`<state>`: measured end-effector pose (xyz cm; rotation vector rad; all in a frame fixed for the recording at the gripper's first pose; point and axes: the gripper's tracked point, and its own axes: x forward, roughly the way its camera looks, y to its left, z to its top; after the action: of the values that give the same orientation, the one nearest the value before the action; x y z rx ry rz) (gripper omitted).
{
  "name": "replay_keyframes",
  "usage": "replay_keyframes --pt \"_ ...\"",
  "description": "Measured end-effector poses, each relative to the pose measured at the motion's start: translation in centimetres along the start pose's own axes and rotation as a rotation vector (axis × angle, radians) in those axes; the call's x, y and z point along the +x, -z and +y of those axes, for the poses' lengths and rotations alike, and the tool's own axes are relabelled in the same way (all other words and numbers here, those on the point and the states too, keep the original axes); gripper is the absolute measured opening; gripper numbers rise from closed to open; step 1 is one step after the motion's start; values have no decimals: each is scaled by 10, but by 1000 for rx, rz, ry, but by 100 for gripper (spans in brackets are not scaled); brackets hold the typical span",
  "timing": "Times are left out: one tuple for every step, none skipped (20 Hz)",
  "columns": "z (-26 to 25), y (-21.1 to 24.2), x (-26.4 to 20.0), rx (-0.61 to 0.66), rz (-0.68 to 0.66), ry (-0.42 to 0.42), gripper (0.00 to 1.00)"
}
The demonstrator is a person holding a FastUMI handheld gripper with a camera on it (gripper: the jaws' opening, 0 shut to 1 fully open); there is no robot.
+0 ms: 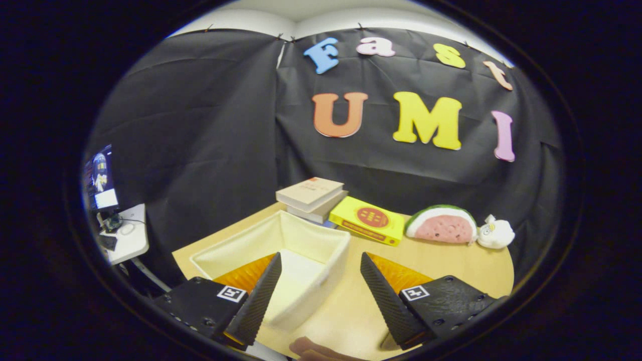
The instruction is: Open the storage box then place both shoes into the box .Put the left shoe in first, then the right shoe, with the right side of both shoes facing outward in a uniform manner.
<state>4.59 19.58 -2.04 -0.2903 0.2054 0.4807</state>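
A cream fabric storage box [321, 235] stands on the wooden table [451, 265], its top open and its inside bare. My gripper [320, 256] is open, with nothing between its black ribbed fingers. The left fingertip [266, 286] hangs over the box's inside, and the right fingertip [381, 286] is over the bare table beside the box's right wall. A brown rounded thing [313, 349] peeks in low between the fingers, close to me; I cannot tell whether it is a shoe.
Beyond the box lie two stacked books [312, 198] and a yellow book [368, 220]. A watermelon plush [441, 225] and a small white plush [496, 233] sit at the far right. A white side table [128, 235] with a monitor [100, 178] stands off to the left.
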Motion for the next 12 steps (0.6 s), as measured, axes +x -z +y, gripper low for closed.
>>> replay_keyframes --pt "-17 11 0 11 18 26 96" --pt "-34 18 -1 21 34 57 96" --pt "-51 26 1 33 50 91 96" --pt "-67 35 0 44 66 119 96" --pt "-82 47 -1 55 85 142 96" --pt "-95 58 -2 71 106 165 96" --pt "-110 71 -3 84 133 190 96" --pt "-123 83 -4 102 152 210 96" --pt "-135 95 -6 125 167 229 96" --pt "-145 107 -7 154 186 243 96" --pt "-152 119 -4 179 208 255 96" --pt "-158 130 -2 199 227 267 96"
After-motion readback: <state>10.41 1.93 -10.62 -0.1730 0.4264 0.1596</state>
